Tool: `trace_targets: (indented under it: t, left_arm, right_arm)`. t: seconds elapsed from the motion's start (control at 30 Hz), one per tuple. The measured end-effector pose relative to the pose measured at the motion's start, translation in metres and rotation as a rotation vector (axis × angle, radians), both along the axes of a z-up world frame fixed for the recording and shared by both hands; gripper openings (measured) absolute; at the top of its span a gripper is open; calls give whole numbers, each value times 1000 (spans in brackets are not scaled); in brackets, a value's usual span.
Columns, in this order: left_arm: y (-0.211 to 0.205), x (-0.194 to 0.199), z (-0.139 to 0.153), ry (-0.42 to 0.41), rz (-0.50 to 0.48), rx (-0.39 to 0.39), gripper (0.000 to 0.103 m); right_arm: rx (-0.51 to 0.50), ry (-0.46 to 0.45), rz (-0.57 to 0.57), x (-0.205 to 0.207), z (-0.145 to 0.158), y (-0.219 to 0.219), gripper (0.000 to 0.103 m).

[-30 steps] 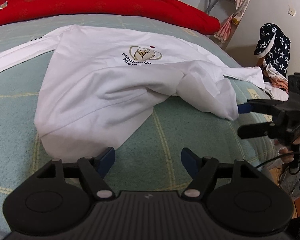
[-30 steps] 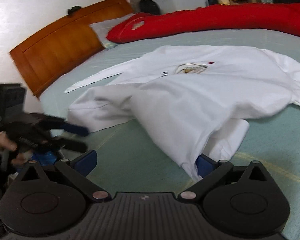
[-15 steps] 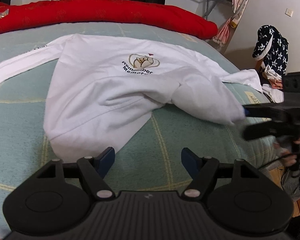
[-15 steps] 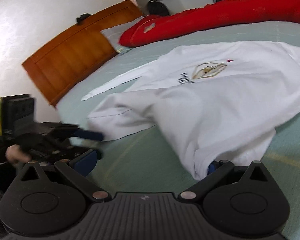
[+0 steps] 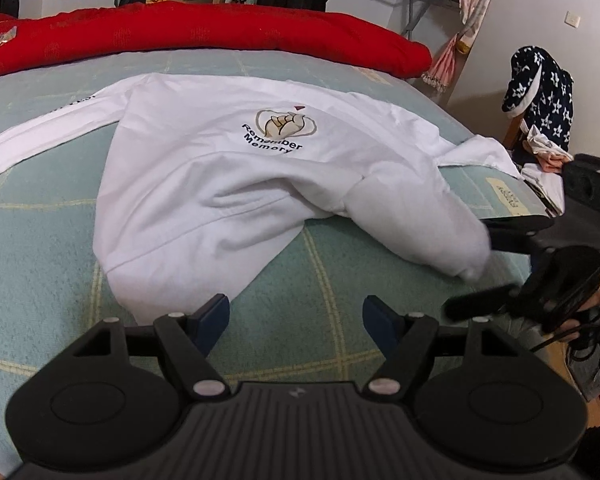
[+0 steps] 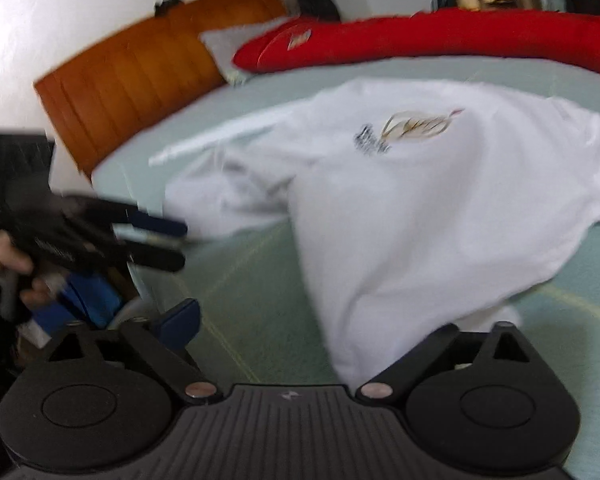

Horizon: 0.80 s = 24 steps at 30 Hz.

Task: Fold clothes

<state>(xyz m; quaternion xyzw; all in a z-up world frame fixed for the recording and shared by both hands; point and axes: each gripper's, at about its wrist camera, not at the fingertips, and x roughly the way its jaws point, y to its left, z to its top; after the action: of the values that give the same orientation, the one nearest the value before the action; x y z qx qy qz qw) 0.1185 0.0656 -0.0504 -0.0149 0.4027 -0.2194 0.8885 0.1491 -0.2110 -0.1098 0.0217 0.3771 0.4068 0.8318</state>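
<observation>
While the white sweatshirt (image 5: pixel 228 184) lies on our green bed (image 5: pixel 40 248), left gripper (image 5: pixel 296 314) and right gripper (image 5: pixel 488 268) gape, holding nothing.

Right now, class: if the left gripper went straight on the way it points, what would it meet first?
Probably the green bedspread, bare between the open jaws of the left gripper. Further along lies the white sweatshirt; its hem already sits beside one finger. Depth is unclear.
</observation>
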Motion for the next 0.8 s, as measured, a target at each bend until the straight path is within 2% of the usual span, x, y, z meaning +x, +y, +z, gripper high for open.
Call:
trace_targets:
  t: [0.17, 0.4, 0.53, 0.67, 0.8]
  left_arm:
    - [-5, 3, 0, -15, -23, 48, 73]
    - [-11, 12, -4, -27, -49, 63, 74]
    - [-14, 20, -7, -39, -59, 78, 74]
    - [-11, 39, -9, -57, -62, 83, 74]
    - [-11, 62, -10, -71, -70, 81, 74]
  right_arm:
    - [131, -20, -7, 20, 19, -6, 96]
    - [280, -72, -186, 79, 50, -49, 96]
    - [302, -34, -322, 125, 45, -72, 96]
    - [293, 23, -418, 163, 25, -86, 96]
    - [249, 78, -463, 187, 0, -96, 96]
